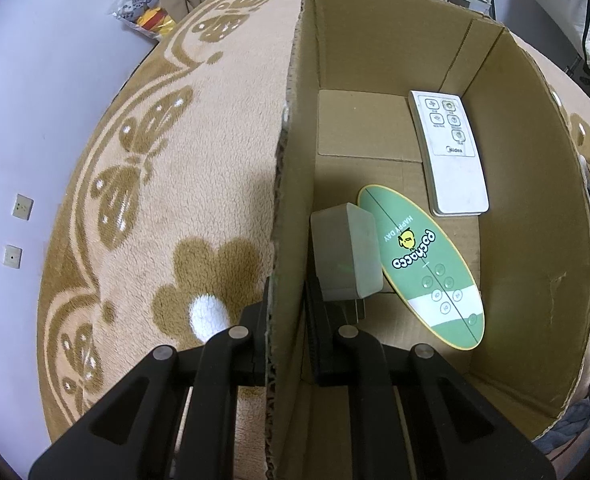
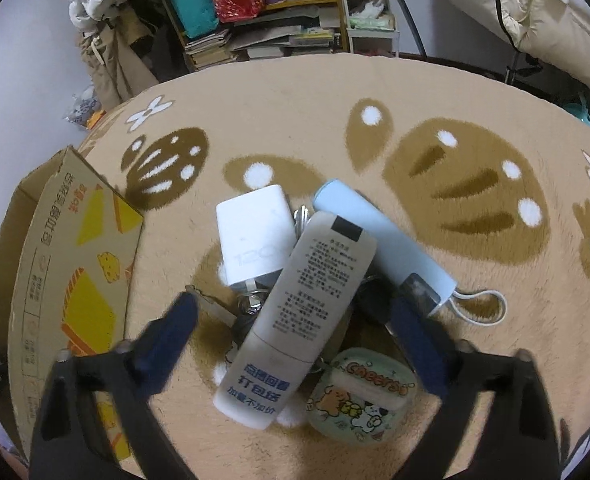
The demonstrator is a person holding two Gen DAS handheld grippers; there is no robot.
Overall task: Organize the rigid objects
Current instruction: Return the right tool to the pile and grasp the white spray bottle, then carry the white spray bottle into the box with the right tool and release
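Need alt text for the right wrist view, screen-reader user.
The open right gripper hovers over a pile on a beige patterned rug: a white remote lying face down across a white charger, a light blue power bank, keys and a cartoon-print case. A printed cardboard box stands at left.

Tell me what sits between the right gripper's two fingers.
In the right wrist view, the right gripper is open over the pile; a white remote lies face down between its fingers, over keys.

Rug [image 2: 375, 80] bears box [image 2: 75, 260] (cardboard), remote [image 2: 295, 312].
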